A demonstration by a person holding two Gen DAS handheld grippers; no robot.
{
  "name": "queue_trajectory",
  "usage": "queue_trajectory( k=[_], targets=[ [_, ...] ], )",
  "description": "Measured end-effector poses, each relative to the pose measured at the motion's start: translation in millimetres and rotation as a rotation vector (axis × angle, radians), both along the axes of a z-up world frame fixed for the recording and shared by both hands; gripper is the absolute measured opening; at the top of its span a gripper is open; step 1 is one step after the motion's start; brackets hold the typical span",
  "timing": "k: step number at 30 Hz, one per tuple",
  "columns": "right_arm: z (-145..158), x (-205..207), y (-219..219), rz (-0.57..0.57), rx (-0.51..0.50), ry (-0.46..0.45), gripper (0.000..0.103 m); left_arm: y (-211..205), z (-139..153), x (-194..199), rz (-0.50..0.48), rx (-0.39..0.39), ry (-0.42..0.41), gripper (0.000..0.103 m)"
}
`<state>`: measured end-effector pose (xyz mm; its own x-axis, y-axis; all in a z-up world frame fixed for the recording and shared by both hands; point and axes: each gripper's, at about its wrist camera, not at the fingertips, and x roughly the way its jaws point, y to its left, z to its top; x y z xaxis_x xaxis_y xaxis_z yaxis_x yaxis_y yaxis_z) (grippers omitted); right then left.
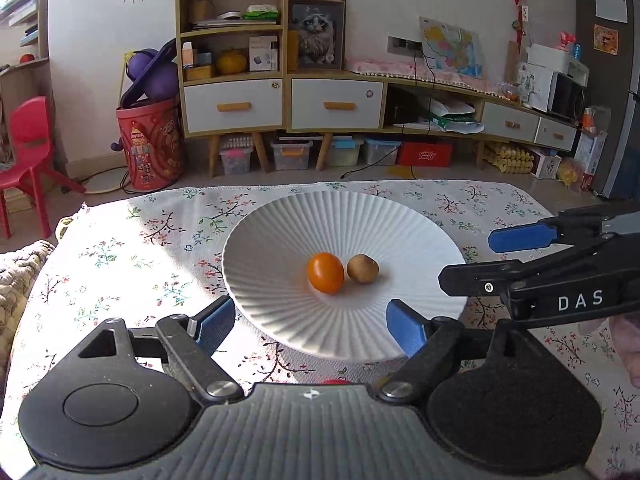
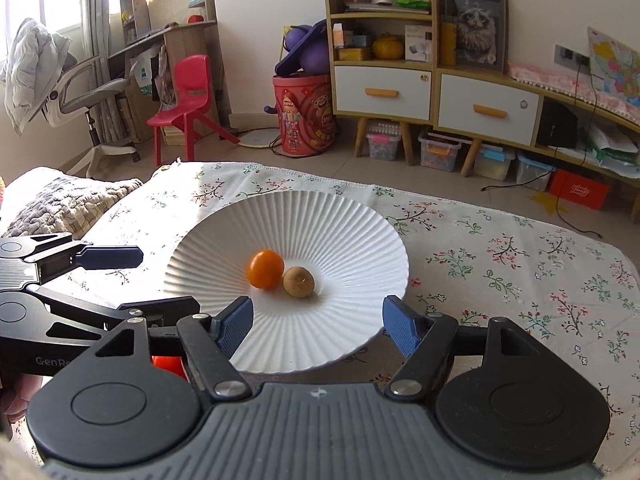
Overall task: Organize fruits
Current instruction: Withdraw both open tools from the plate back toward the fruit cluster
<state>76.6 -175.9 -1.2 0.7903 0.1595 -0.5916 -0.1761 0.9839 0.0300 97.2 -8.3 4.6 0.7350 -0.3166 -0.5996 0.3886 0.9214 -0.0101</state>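
Observation:
A white ribbed plate [image 1: 280, 320] [image 2: 352, 240] sits on a floral tablecloth. In its middle lie an orange fruit [image 1: 325, 273] [image 2: 265, 269] and a small brown fruit [image 1: 362, 268] [image 2: 299, 281], touching. My left gripper [image 1: 312, 326] is open and empty, its blue pads over the plate's near rim. My right gripper [image 2: 318, 324] is open and empty, also at the near rim. The right gripper also shows from the side in the left wrist view [image 1: 492, 256], and the left one in the right wrist view [image 2: 160, 284]. A red fruit [image 2: 168, 364] [image 1: 334, 381] lies mostly hidden under the grippers.
The floral tablecloth [image 1: 132, 248] [image 2: 520, 272] covers the table. A quilted cushion [image 2: 68, 204] lies at the table's left edge. Beyond the table stand a red chair [image 2: 186, 96], a red bin [image 2: 306, 114] and a shelf cabinet [image 1: 232, 60].

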Motion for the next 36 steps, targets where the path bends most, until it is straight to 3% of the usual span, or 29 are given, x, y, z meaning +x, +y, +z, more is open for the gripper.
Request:
queue_trajectory(
  k=[8, 14, 28, 36],
  targets=[
    [-6.0, -18.4, 0.2, -0.029, 0.002, 0.013, 0.084, 9.2, -0.4, -13.5, 0.017, -0.002, 0.033, 0.090],
    [-18.2, -30.7, -4.0, -0.086, 0.017, 0.038, 0.094, 20.0, -15.2, -30.4, 0.051, 0.010, 0.029, 0.091],
    [-43.9, -45.9, 0.1, -0.101, -0.042, 0.105, 0.096, 38.1, -40.1, -39.4, 0.108, 0.108, 0.042, 0.091],
    [-62.2, -45.5, 0.0, -0.119, -0.087, 0.157, 0.096, 36.1, -59.2, -29.4, 0.096, 0.111, 0.072, 0.091]
  ],
)
